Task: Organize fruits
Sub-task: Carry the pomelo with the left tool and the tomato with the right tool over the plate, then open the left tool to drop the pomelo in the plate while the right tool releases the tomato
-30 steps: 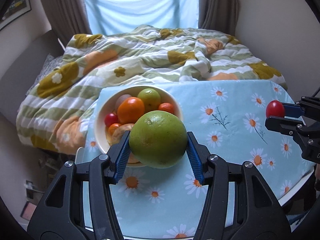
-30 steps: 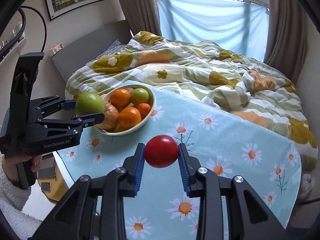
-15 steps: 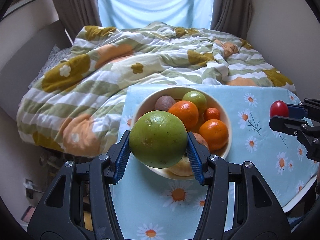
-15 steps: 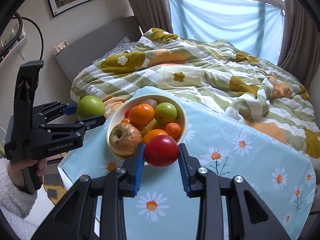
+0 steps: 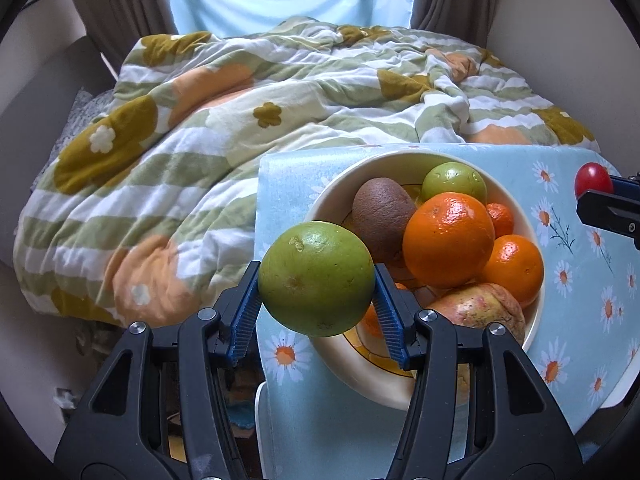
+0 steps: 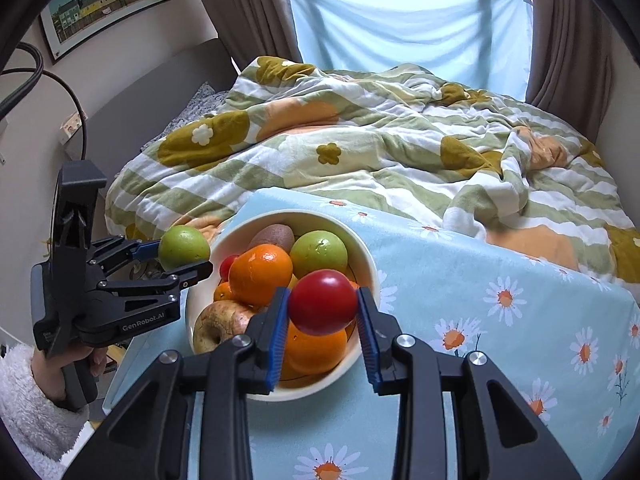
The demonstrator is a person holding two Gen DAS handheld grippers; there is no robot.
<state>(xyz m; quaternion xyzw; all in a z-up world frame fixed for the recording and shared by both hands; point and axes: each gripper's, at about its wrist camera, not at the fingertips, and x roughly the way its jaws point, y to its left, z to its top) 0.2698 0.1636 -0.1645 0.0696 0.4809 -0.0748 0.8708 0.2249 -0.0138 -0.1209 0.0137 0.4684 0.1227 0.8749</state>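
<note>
My left gripper [image 5: 316, 304] is shut on a large green citrus fruit [image 5: 316, 278] and holds it in the air at the left edge of the cream fruit bowl [image 5: 340, 188]. It also shows in the right wrist view [image 6: 184, 258]. My right gripper [image 6: 323, 328] is shut on a red tomato [image 6: 323, 300] and holds it over the bowl's near side [image 6: 362, 248]. The bowl holds oranges [image 5: 448, 240], a kiwi [image 5: 382, 216], a green fruit [image 5: 454, 180] and a blotchy apple [image 5: 476, 306].
The bowl stands on a table with a light-blue daisy cloth [image 6: 500, 320], near its left edge. A bed with a flowered quilt [image 6: 360, 140] lies right behind the table. The floor drops off at the left of the table [image 5: 60, 360].
Both grippers have moved left with their fruit. The green citrus went from in front of the bowl to its left edge. The tomato went from above the cloth to above the bowl.
</note>
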